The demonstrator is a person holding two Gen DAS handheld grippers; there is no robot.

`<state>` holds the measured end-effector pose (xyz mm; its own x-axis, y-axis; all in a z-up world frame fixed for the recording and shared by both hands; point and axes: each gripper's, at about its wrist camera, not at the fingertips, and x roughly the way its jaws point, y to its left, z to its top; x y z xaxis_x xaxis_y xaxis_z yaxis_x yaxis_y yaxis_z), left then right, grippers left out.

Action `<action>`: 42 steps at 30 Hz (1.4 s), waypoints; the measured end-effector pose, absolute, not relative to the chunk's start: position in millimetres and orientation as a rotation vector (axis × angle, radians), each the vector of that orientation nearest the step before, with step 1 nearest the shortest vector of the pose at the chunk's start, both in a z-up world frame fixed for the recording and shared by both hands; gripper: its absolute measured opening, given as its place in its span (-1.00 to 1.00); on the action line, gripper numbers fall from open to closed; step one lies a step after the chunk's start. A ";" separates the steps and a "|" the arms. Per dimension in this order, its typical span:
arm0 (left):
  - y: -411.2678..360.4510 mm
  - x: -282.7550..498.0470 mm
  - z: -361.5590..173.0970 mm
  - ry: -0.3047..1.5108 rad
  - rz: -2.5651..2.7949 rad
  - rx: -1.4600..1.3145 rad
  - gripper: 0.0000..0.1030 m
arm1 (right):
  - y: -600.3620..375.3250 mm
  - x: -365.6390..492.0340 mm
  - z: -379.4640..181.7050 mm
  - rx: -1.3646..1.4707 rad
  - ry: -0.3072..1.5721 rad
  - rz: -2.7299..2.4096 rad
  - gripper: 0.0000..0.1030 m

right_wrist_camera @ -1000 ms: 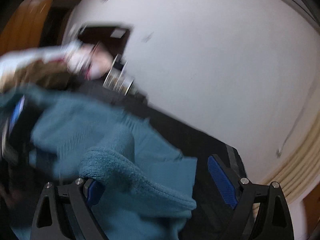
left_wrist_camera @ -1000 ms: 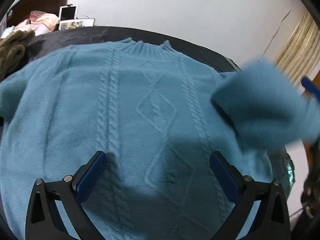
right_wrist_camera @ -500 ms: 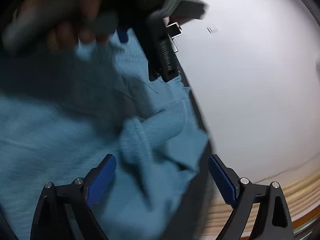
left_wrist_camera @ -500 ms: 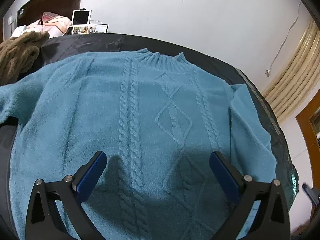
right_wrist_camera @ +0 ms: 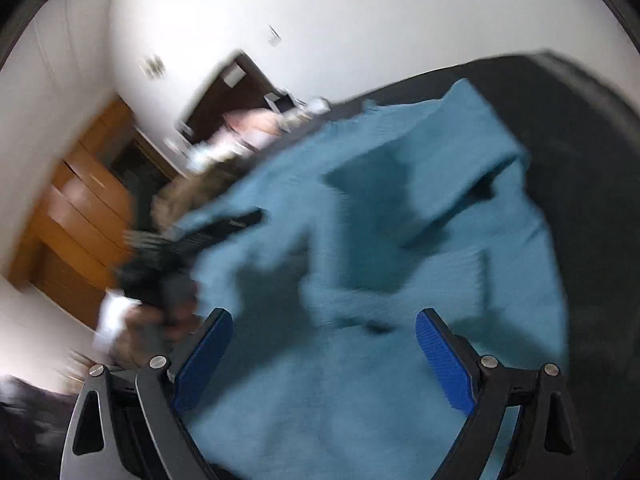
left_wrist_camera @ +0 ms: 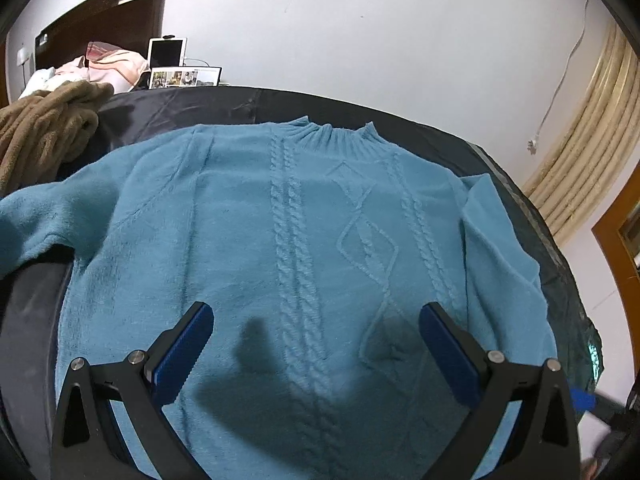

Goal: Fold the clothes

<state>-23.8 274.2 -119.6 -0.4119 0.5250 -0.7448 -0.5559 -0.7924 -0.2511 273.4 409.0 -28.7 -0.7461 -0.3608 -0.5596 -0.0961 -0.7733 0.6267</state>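
A teal cable-knit sweater (left_wrist_camera: 312,240) lies flat, front up, on a dark round table (left_wrist_camera: 240,100), collar at the far side. Its right sleeve (left_wrist_camera: 496,248) is folded in along the body; its left sleeve (left_wrist_camera: 36,220) spreads to the left. My left gripper (left_wrist_camera: 316,332) is open and empty, hovering above the sweater's lower body. My right gripper (right_wrist_camera: 324,340) is open and empty above the sweater (right_wrist_camera: 400,280) near the folded sleeve; that view is motion-blurred. The left gripper (right_wrist_camera: 192,240) shows there as a dark blur.
A brown fuzzy garment (left_wrist_camera: 44,128) is heaped at the table's far left. Beyond it are a bed with pink bedding (left_wrist_camera: 116,64), a tablet (left_wrist_camera: 167,51) and a photo frame (left_wrist_camera: 184,78). Curtains (left_wrist_camera: 584,136) hang at the right. A wooden cabinet (right_wrist_camera: 76,216) stands behind.
My right gripper has let go of the right sleeve, which now lies folded along the body, and has swung away. My left gripper has risen slightly and stays open.
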 end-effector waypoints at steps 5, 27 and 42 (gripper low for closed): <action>273.6 -21.5 -119.8 0.046 2.167 -1.152 1.00 | 417.4 262.7 -49.2 1.047 -1.251 -2.527 0.84; 216.1 -54.4 -134.3 -0.035 2.204 -1.229 1.00 | 361.1 143.1 22.8 0.700 -1.098 -2.494 0.84; 205.8 -58.2 -137.6 -0.180 1.964 -1.305 1.00 | 405.5 204.0 -45.4 0.901 -1.131 -2.902 0.84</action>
<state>-58.2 205.8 -137.6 -0.1914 0.6545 -0.7315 -0.5105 -0.7029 -0.4953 204.0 405.5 -45.4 -0.8408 -0.1036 -0.5314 -0.2833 -0.7522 0.5949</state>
